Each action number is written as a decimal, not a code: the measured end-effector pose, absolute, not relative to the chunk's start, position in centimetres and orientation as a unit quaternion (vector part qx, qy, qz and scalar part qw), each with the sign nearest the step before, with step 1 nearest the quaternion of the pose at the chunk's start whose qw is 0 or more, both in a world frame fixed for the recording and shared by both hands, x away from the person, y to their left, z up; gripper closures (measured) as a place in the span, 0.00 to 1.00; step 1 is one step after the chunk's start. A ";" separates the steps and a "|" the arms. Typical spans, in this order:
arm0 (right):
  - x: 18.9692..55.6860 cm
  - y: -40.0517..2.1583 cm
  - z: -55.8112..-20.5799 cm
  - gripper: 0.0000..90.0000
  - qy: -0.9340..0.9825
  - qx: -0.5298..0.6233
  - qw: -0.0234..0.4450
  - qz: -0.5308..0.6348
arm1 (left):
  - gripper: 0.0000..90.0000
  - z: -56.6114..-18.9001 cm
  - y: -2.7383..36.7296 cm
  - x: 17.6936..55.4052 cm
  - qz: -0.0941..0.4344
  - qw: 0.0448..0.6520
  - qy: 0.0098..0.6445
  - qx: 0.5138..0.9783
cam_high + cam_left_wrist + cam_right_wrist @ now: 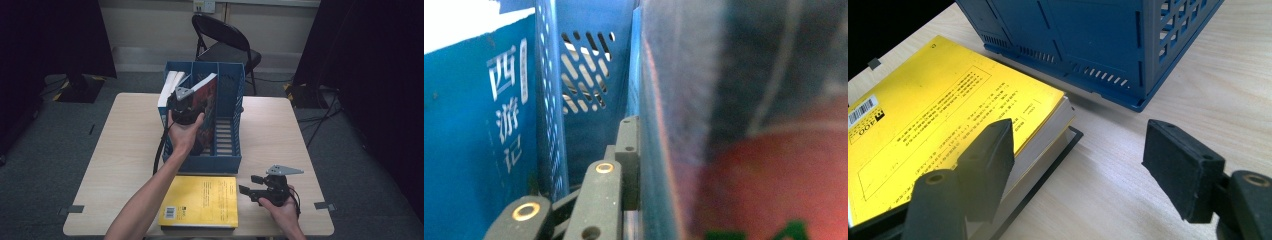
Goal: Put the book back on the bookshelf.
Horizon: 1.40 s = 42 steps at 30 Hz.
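As a person lowers a red-covered book [208,107] into the middle slot of a blue file rack [227,142], the left gripper [186,107] is clamped on the book's edge, its jaws pinching the cover just inside the rack. The book leans, its top corner above the rack's rim, with a white-edged book [167,90] already standing in the slot to its left. The right gripper [250,192] rests low at the near right of the table, jaws spread and empty, just beside a yellow book [200,200] that lies flat on a darker one near the front edge.

Trouble could come from the tilt: if the book goes down at this angle, its lower corner may catch on a divider or the slatted floor of the rack and jam, or the light rack may slide, since nothing steadies it. A thin grip on the cover alone could also let the pages splay or slip.

The pale wood-grain table [125,145] stands on grey carpet, a black folding chair [225,42] behind it, dark curtains at both sides.
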State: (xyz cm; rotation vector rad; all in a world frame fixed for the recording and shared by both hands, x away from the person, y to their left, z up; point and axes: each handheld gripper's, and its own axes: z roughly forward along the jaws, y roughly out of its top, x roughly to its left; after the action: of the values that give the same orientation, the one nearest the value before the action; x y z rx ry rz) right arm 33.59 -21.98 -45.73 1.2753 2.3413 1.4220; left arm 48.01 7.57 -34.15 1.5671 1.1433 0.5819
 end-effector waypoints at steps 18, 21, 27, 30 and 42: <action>33.5 -21.6 -45.8 0.31 0.779 0.421 0.056 0.462 | 0.80 -35.3 8.8 46.2 0.212 0.526 0.447 0.692; 33.5 -21.5 -45.8 0.31 0.780 0.420 0.055 0.460 | 0.79 -35.4 8.9 45.8 0.210 0.523 0.437 0.701; 33.4 -21.4 -45.8 0.31 0.782 0.419 0.055 0.458 | 0.78 -35.5 9.1 45.2 0.203 0.520 0.426 0.712; 33.4 -21.4 -45.8 0.31 0.783 0.418 0.056 0.457 | 0.76 -35.5 9.3 44.9 0.192 0.518 0.414 0.724; 33.4 -21.4 -45.9 0.31 0.786 0.417 0.053 0.454 | 0.73 -35.1 9.4 44.8 0.175 0.503 0.414 0.739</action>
State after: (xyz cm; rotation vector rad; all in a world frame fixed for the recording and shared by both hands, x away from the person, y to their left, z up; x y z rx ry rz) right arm 33.37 -21.40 -45.86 1.2661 2.3873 1.3812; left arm 44.75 9.41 -35.13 1.7839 0.9989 0.4223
